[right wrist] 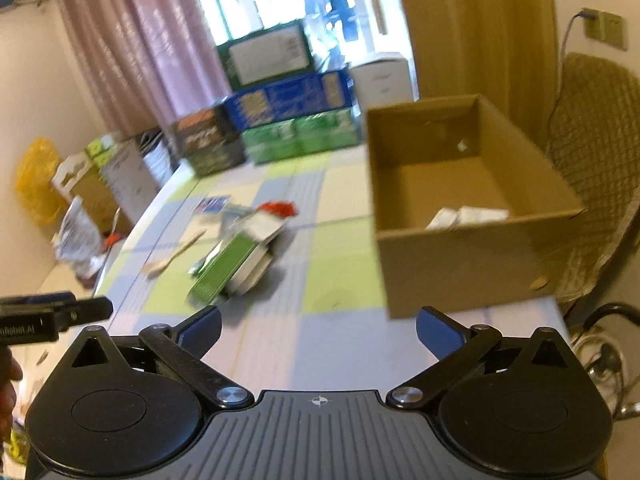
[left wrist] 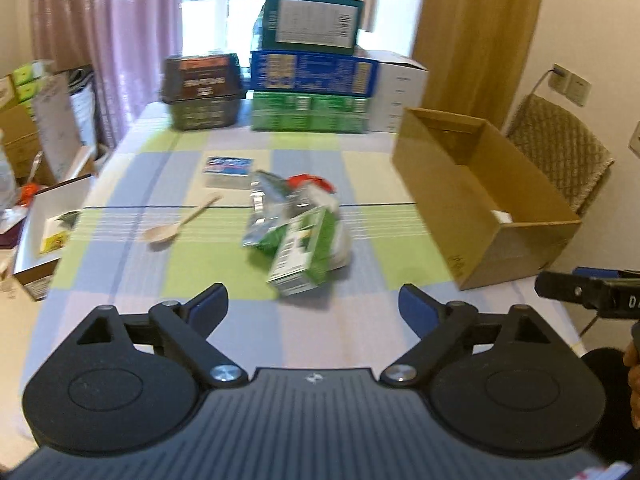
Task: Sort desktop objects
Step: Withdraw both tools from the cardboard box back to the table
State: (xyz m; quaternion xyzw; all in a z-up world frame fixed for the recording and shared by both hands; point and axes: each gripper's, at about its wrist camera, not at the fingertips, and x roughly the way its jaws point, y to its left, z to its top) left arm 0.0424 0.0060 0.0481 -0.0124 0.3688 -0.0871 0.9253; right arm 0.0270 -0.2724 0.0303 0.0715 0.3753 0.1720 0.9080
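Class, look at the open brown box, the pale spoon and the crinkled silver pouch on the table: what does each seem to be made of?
Open brown box: likely corrugated cardboard, matte tan with folded walls. Pale spoon: probably wood or bamboo, dull beige, though blur leaves plastic possible. Crinkled silver pouch: apparently foil-lined plastic film, shiny and creased.

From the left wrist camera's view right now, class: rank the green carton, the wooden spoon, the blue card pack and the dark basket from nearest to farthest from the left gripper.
1. Green carton, just ahead of the left gripper, centre.
2. Wooden spoon, ahead to the left.
3. Blue card pack, farther back, left of centre.
4. Dark basket, at the table's far edge, left.
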